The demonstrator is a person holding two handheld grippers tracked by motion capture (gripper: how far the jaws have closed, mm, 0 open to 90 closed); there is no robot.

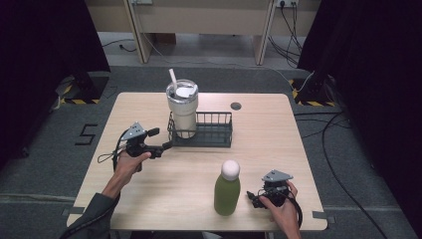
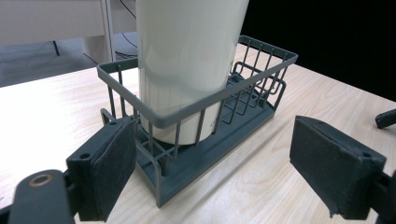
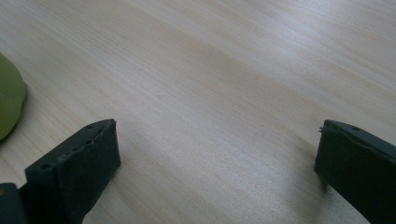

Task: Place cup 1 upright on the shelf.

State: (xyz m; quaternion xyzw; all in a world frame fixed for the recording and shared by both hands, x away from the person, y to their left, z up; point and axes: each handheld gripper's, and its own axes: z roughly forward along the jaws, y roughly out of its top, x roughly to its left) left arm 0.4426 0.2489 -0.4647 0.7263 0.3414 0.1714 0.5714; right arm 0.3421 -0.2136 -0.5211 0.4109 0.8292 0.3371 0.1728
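We hold the left tool (image 2: pixel 212 163) wide at the wire basket (image 2: pixel 205 100); our right tool (image 3: pixel 217 172) wide, bottle (image 1: pixel 227 188) at nine o'clock.

Basket: dark grey wire basket (image 1: pixel 211 130), oblong, with thin upright bars and a solid rim, standing flat on the pale wooden surface (image 1: pixel 149 199) near its far middle; long side runs left to right in the high view.
Basket, close: in the left gripper view the grey wire basket (image 2: pixel 261 88) shows one short end nearest, its floor a flat tray.
Tumbler: tall cream insulated tumbler (image 1: pixel 182 110) with a clear lid and a white straw, upright inside the basket's left end; the right part of the basket holds nothing.
Tumbler, close: smooth cream wall (image 2: pixel 187 60), ribbed lower down, base on the basket floor.
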